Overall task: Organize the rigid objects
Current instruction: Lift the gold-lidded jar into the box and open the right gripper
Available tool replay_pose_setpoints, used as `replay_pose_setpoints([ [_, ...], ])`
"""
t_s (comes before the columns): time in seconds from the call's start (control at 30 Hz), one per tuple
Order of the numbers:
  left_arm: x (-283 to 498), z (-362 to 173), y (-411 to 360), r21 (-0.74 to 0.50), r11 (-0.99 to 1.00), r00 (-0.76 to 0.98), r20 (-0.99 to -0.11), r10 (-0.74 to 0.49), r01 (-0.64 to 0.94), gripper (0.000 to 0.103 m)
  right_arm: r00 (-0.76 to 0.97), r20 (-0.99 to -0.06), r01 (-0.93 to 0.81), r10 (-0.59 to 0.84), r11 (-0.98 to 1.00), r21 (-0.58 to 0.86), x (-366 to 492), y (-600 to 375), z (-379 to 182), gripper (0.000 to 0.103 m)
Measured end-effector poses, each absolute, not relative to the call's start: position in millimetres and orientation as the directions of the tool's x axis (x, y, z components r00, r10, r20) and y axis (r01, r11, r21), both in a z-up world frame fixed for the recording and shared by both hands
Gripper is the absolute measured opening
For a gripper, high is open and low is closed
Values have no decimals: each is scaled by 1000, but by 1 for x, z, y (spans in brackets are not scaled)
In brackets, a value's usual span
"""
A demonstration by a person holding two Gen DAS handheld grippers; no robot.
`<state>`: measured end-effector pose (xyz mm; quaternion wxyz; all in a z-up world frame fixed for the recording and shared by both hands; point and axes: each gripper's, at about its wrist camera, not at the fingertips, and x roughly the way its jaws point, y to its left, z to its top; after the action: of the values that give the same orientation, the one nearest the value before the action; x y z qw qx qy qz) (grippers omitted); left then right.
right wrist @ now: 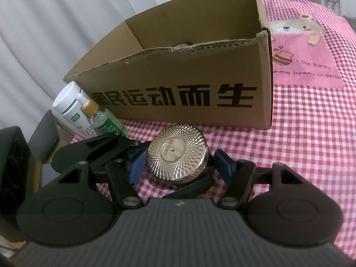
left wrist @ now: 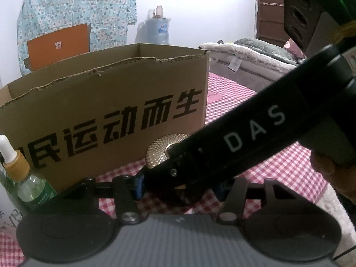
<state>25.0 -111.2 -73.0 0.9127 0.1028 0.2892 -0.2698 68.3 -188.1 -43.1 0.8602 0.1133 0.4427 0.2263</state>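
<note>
A round gold jar (right wrist: 178, 153) with a faceted lid sits on the red-checked cloth (right wrist: 300, 146) just in front of the cardboard box (right wrist: 178, 84). My left gripper (left wrist: 179, 187) comes in from the left and is shut on it; one of its fingers (right wrist: 189, 188) lies along the jar's near side. The right gripper (right wrist: 180, 166) straddles the same jar with a thin gap at its right blue pad (right wrist: 223, 166). In the left wrist view the right gripper's black body (left wrist: 233, 138) crosses the frame and hides all but the jar's top (left wrist: 160, 149).
The box is open-topped, with something dark low inside (right wrist: 182, 43). A green-labelled dropper bottle (right wrist: 104, 120) and a white tube (right wrist: 69, 102) stand at its left corner. A pink bear patch (right wrist: 304, 51) lies to the right, and a bed (left wrist: 255, 53) stands beyond.
</note>
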Motion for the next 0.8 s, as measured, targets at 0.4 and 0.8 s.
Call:
replay_pose_setpoints([
  [0.4, 9, -3, -99, 55, 840, 732, -524, -436, 540, 57, 530, -695, -346, 486, 872, 346, 47, -180, 20, 64],
  [0.8, 99, 73, -107, -13, 910, 794, -483, -369, 415, 57, 474, -698, -469, 536, 825, 315, 151, -187, 107, 63],
])
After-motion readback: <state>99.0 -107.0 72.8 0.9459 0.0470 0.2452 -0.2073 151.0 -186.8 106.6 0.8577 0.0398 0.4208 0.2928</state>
